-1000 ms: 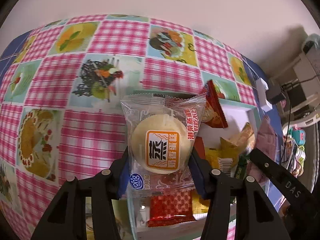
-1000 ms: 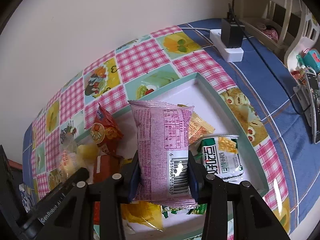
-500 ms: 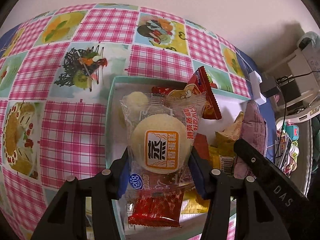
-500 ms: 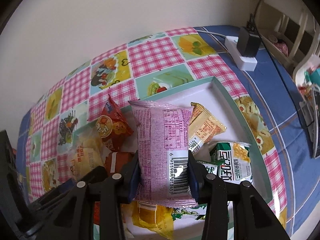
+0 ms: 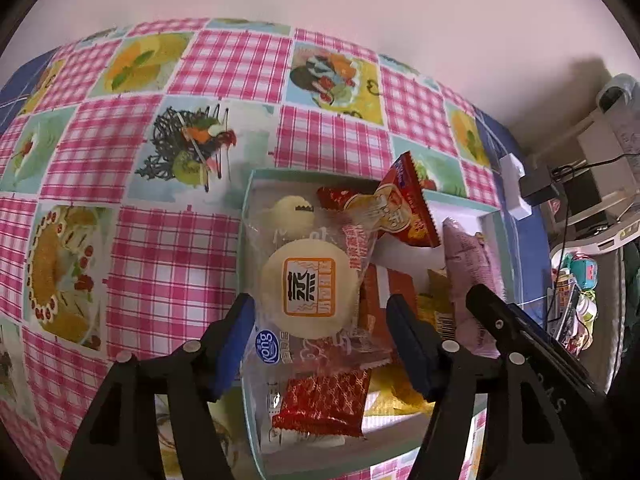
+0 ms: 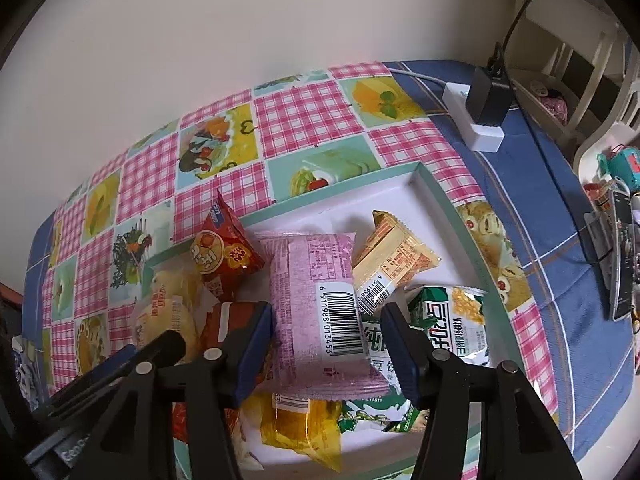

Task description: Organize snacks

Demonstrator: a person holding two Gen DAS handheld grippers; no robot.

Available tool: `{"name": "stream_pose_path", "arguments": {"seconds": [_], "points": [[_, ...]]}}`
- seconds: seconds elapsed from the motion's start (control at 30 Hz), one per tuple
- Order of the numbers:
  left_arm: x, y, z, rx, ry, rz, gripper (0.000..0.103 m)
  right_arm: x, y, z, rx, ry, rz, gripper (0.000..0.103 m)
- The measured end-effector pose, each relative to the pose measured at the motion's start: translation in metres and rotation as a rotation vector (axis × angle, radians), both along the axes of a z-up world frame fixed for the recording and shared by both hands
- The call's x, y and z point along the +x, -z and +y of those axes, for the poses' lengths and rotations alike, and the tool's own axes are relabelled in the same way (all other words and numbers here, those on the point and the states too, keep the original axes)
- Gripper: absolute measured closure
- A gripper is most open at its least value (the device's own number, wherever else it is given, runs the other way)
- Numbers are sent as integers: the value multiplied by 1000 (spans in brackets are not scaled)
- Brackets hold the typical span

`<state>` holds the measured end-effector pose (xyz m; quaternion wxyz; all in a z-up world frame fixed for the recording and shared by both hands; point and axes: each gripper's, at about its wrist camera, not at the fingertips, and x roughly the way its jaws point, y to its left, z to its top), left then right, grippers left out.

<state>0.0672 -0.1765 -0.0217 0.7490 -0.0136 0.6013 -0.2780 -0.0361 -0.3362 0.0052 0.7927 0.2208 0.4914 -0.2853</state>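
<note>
1. Hovering over the tray (image 5: 245, 240), the left tongs (image 5: 320, 344) stand apart with their blue pads clear of the clear-wrapped steamed cake (image 5: 308, 294), which lies between them on top of the other snacks; the jaws have just been opening.
2. The right tongs (image 6: 328, 344) also have just been opening, and the pink packet (image 6: 316, 304) lies loose between their pads, barcode up, resting on the pile in the tray (image 6: 460, 224).
3. Under the steamed cake sits a red packet (image 5: 324, 400), and a red triangular snack bag (image 5: 404, 208) leans near the tray's far side.
4. Beside the pink packet in the right wrist view lie a yellow wafer packet (image 6: 396, 256), a green and white packet (image 6: 456, 324) and a yellow packet (image 6: 300, 420) near the lower edge.
5. The tray stands on a table covered with a pink checked cloth (image 6: 308, 116) printed with food pictures.
6. A white power strip (image 6: 476, 120) with a black adapter lies on the blue cloth beyond the tray.
</note>
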Motion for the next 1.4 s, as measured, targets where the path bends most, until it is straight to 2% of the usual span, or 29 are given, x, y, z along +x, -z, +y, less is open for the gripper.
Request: {"name": "stream_pose_path", "arguments": {"seconds": [0.13,0.27,0.33,0.47,0.53,0.73,0.87,0.93,1.07,1.2,1.4], "points": [[1,-10,7,-25,-15,0,26,-3,-7,4,-7,-10,-3,41],[-2,-24,17,-15,-29,-50,25,-1,-12,14,-31,-34,3,41],[-2,-28,23,3,-45,-84,19,0,-14,19,-39,-43,4,41],[2,-30,37,77,-96,-159,16,3,-14,27,-53,-60,12,39],[6,-28,45,125,-125,-194,5,4,-14,29,-59,-64,12,20],[14,-28,61,230,-179,-283,3,6,-12,31,-57,-68,10,18],[18,-24,65,258,-186,-279,3,7,-8,31,-54,-60,23,16],[19,-22,64,279,-191,-285,3,8,-8,30,-56,-57,24,0],[20,-19,62,356,-222,-281,3,8,-7,31,-68,-58,26,0],[20,-17,63,365,-252,-233,3,10,-6,31,-72,-61,39,0],[16,-20,59,359,-231,-234,3,10,-10,33,-85,-66,33,0]]}}
